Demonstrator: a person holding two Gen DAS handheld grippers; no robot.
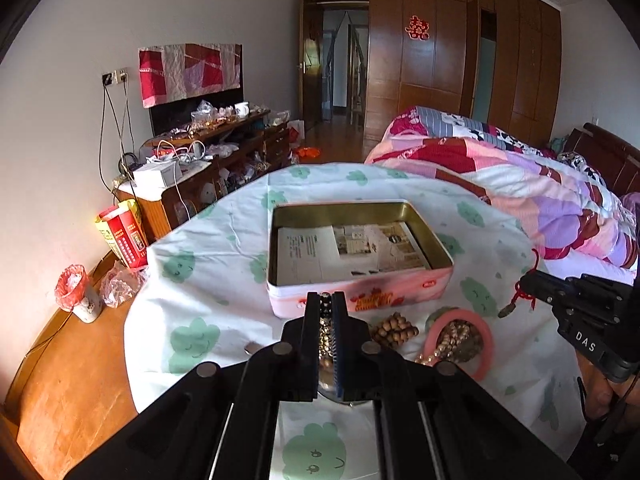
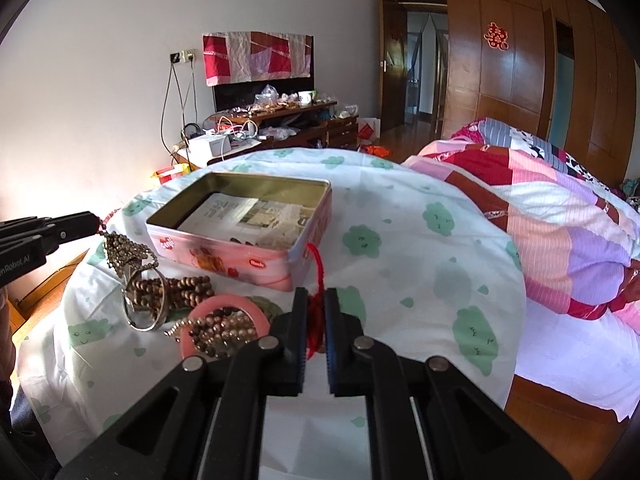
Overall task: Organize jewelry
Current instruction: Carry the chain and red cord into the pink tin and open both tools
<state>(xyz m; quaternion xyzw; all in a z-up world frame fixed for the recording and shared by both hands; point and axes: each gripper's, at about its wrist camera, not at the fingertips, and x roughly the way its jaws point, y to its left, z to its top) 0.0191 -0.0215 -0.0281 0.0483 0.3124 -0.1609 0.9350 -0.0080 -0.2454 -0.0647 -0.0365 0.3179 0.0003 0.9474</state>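
An open pink tin [image 1: 320, 300] [image 2: 224, 258] lined with newspaper sits on a table under a white cloth with green clouds. My left gripper [image 1: 326, 300] is shut on a metallic bead chain [image 1: 325, 334], which hangs from its tip in the right wrist view [image 2: 124, 254] just left of the tin. My right gripper [image 2: 316, 298] is shut on a red cord charm [image 2: 316, 280]; the charm with a coin dangles in the left wrist view [image 1: 520, 296]. A wooden bead bracelet [image 1: 394, 330] [image 2: 180, 288], a pink bangle [image 1: 478, 338] [image 2: 224, 306] and a metal ring [image 2: 144, 304] lie in front of the tin.
A bed with a patchwork quilt [image 1: 520, 184] [image 2: 540, 208] stands to the right. A cluttered wooden cabinet [image 1: 216, 148] stands along the left wall. A red box [image 1: 124, 236] and a small bin [image 1: 78, 292] are on the floor at left.
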